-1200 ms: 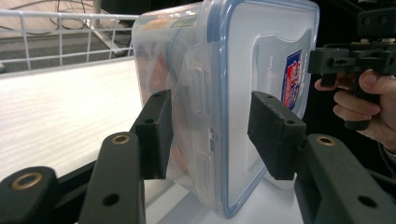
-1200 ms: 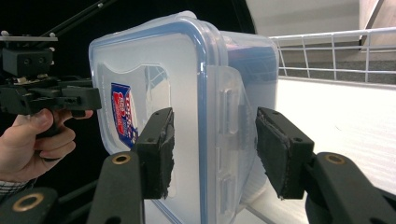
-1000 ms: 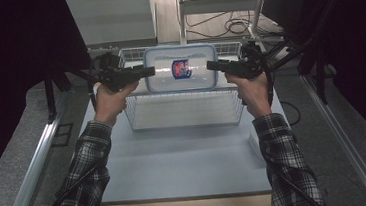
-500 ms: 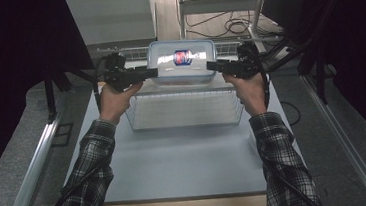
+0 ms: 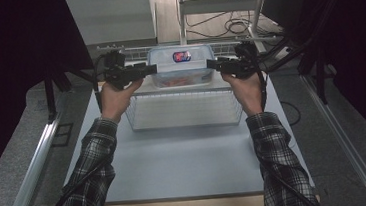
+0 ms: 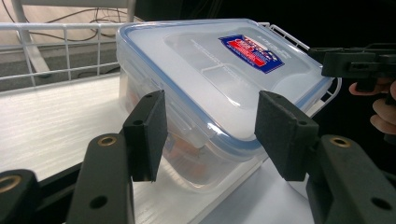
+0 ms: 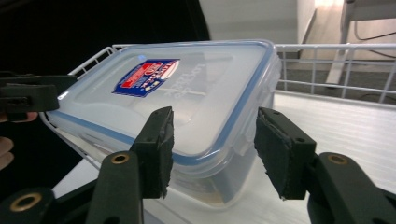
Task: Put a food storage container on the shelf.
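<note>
A clear plastic food container (image 5: 180,65) with a blue-sealed lid and a red-and-blue label sat tilted at the far end of the white wire basket (image 5: 183,110) on the desk (image 5: 176,159), something orange showing through its wall. The left hand-held gripper (image 5: 144,70) clasped the container's left end, its jaws having just widened slightly, with the lid's edge and side latch between its pads (image 6: 145,133). The right hand-held gripper (image 5: 214,64) clasped the opposite end, its pads (image 7: 156,149) set either side of the lid's corner.
</note>
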A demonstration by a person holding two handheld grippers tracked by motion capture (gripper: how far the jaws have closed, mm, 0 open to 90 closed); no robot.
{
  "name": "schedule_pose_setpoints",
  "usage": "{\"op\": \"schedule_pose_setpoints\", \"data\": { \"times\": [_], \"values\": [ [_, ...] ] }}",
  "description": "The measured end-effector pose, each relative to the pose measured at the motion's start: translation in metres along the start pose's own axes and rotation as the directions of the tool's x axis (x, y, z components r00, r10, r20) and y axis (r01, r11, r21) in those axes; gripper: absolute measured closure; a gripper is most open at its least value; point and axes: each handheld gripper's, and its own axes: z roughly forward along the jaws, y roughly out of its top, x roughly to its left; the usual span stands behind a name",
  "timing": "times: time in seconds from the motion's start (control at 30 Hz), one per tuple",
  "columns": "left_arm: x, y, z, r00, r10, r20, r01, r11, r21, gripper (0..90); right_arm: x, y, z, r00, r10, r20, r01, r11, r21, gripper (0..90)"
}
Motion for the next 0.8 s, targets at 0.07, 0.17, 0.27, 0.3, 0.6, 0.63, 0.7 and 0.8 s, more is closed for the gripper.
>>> {"op": "schedule_pose_setpoints", "data": {
  "times": [0.07,0.17,0.27,0.3,0.6,0.63,0.7,0.8],
  "values": [
    [0.001,0.000,0.000,1.0000,0.001,-0.004,-0.001,1.0000,0.000,42.8,-0.002,-0.001,0.000,0.9996,0.022,-0.017,-0.022,1.000,-0.002,48.1],
    [0.001,0.000,-0.001,0.9999,0.006,-0.011,-0.006,1.0000,-0.005,42.3,-0.002,-0.001,0.000,0.9994,0.029,-0.017,-0.029,1.000,-0.002,48.3],
    [0.004,0.000,-0.003,0.9999,0.001,-0.017,-0.002,1.0000,-0.007,42.0,0.000,-0.002,-0.001,0.9993,0.034,-0.015,-0.034,0.999,0.001,48.1],
    [0.005,-0.001,-0.004,0.9999,0.002,-0.015,-0.002,1.0000,-0.009,41.8,0.000,-0.002,-0.001,0.9992,0.037,-0.016,-0.037,0.999,0.002,47.8],
    [-0.003,-0.002,-0.010,0.9971,0.066,-0.036,-0.067,0.9977,-0.008,36.5,0.008,-0.003,-0.004,0.9998,0.010,-0.018,-0.010,1.000,-0.007,44.0],
    [-0.003,-0.002,-0.010,0.9971,0.066,-0.036,-0.067,0.9977,-0.008,35.3,0.008,-0.003,-0.004,0.9998,0.010,-0.018,-0.010,1.000,-0.007,44.0],
    [-0.005,-0.003,-0.013,0.9964,0.080,-0.030,-0.080,0.9968,0.002,31.3,0.011,-0.005,-0.006,0.9997,-0.009,-0.021,0.008,1.000,-0.019,41.7],
    [-0.009,-0.011,-0.018,0.9947,0.102,-0.018,-0.102,0.9948,0.008,26.7,0.016,-0.007,-0.011,0.9984,-0.045,-0.034,0.044,0.999,-0.029,38.2]
  ]
}}
